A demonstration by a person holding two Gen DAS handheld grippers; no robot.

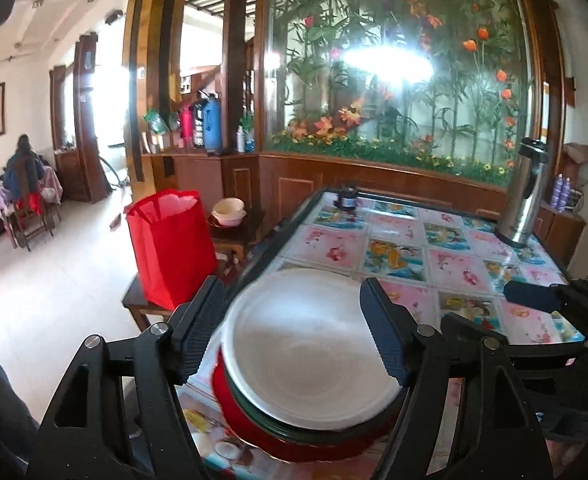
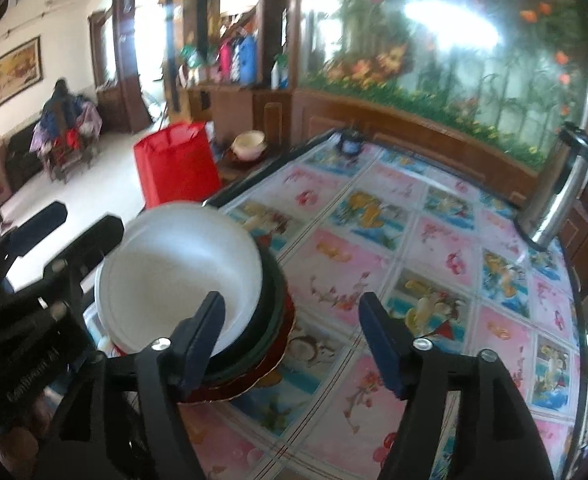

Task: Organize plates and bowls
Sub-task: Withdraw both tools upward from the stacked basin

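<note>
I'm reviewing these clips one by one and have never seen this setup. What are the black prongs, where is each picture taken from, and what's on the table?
There is no robot: a person holds a two-finger gripper in each hand, and each carries a fisheye camera looking out along its fingers. The prongs at the bottom of each picture are those fingers.

The left wrist view shows the left gripper, open, above a white bowl. The bowl tops a stack: a dark green dish beneath it, then a red plate.

The right wrist view shows the right gripper, open, just right of the stack; it holds nothing.

All sit on a flower-patterned table, which also carries a steel thermos and a small dark object at the back.
</note>
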